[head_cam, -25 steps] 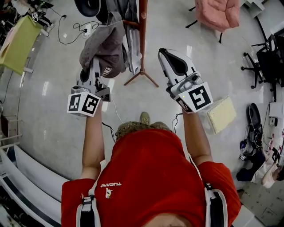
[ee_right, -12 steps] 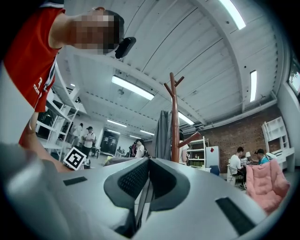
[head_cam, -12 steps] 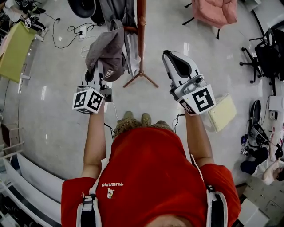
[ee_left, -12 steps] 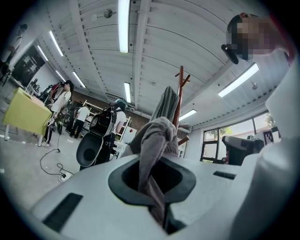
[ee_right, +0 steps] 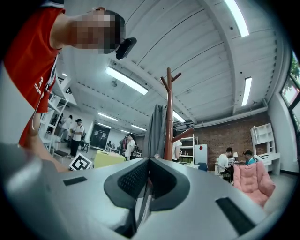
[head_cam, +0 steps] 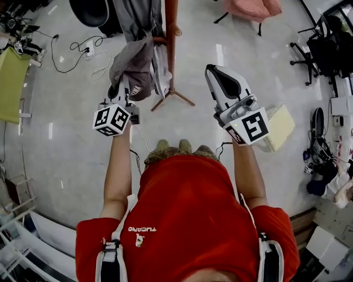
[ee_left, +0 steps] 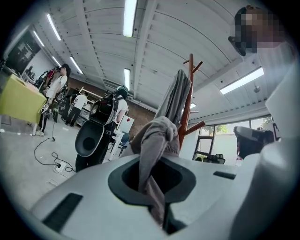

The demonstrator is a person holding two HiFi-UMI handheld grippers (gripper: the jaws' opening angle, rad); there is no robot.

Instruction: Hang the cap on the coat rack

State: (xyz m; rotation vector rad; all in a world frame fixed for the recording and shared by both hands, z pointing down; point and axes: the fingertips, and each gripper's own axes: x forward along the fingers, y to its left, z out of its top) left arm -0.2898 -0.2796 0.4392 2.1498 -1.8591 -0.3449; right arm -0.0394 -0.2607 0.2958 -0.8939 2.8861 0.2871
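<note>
Beside the coat rack [head_cam: 170, 55], left gripper [head_cam: 122, 83] pinches the grey cap [head_cam: 135, 66] stretching toward it; right gripper [head_cam: 214, 71] closed, empty.

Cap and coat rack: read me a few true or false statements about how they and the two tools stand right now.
1. The left tool is shut on the grey cap. True.
2. The right tool holds a second cap. False: it is shut with nothing between its jaws.
3. The coat rack is bare. False: a grey garment hangs on it.
4. A pink chair stands in the room. True.
</note>
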